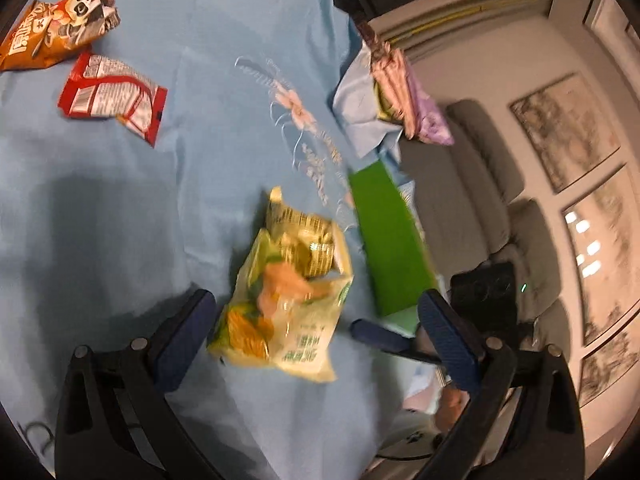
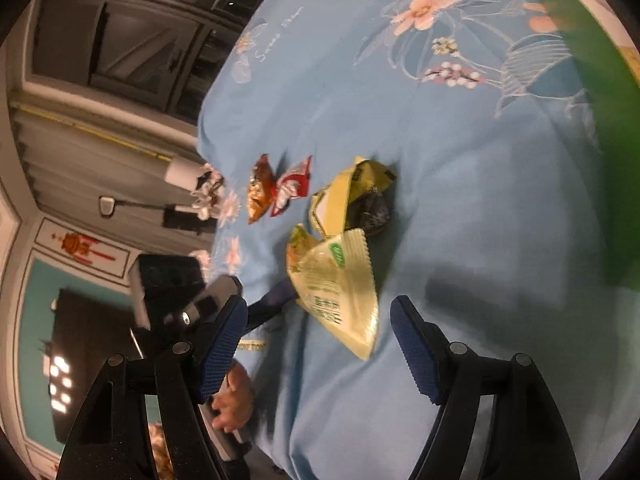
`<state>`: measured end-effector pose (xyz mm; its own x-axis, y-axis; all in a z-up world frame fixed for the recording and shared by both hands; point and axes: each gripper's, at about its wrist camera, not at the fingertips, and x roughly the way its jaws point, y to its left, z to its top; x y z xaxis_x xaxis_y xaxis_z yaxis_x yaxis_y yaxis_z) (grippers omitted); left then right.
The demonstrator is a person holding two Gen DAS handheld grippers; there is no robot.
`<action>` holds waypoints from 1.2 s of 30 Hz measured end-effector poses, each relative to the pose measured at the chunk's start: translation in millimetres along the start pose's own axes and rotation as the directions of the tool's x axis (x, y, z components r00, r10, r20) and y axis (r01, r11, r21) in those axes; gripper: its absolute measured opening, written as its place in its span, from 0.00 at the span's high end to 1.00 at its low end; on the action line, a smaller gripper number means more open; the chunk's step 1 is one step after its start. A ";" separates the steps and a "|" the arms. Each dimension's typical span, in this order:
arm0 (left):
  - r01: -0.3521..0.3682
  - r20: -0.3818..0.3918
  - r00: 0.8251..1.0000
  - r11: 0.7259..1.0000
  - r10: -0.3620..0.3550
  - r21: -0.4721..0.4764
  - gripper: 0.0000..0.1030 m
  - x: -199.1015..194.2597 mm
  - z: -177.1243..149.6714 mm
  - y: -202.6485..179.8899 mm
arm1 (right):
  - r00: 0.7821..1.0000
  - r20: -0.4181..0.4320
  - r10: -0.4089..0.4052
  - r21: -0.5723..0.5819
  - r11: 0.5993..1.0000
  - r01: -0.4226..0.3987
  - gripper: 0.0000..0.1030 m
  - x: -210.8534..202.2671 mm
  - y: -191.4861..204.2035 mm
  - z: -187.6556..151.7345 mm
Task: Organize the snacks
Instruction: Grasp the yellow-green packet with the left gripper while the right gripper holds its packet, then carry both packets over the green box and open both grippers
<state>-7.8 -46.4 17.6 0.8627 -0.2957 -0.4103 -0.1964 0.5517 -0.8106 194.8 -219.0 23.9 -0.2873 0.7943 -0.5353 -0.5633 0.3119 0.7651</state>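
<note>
A yellow-green snack bag [image 1: 284, 312] lies on the blue flowered cloth [image 1: 220, 140], with a second yellow-green bag [image 1: 304, 236] just beyond it. My left gripper [image 1: 316, 320] is open, its fingers either side of the near bag, apart from it. An orange panda bag [image 1: 56, 28] and a red-white bag [image 1: 114, 94] lie far left. In the right wrist view my right gripper [image 2: 320, 332] is open just before the near bag [image 2: 340, 292]; behind it lie the second yellow bag [image 2: 344, 200], the orange bag [image 2: 260, 192] and the red bag [image 2: 294, 186].
A green box [image 1: 394, 240] stands at the cloth's right edge, also at the right wrist view's right side [image 2: 592, 80]. Pink and purple packets [image 1: 404, 92] are piled behind it. A grey sofa [image 1: 500, 208] lies beyond the table. The other gripper's finger [image 1: 380, 336] pokes in.
</note>
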 end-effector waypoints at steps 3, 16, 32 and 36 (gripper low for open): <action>-0.058 -0.006 0.998 0.997 0.058 0.040 0.03 1.3 3.9 -1.3 | 0.996 0.027 -0.081 -0.070 0.994 0.083 0.29 3.1 4.0 0.6; -0.117 -0.045 0.991 0.978 0.127 0.172 0.52 5.3 -8.0 7.3 | 0.999 -0.019 -0.045 0.067 0.997 0.046 0.65 45.7 -9.5 17.5; -0.183 0.017 0.982 0.946 0.186 0.268 0.74 7.5 -11.2 -21.4 | 0.993 0.092 -0.068 0.002 0.998 0.069 0.86 21.7 2.1 18.9; -0.191 0.045 0.981 0.930 0.186 0.313 0.74 8.1 -6.5 -49.0 | 0.987 0.149 -0.060 -0.051 0.996 0.068 0.86 -2.4 13.6 19.6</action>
<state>5.7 -80.9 51.3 0.8310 -0.1525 -0.5350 -0.2014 0.8140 -0.5448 203.0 -206.5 42.6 -0.1339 0.8430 -0.5210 -0.6200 0.3388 0.7076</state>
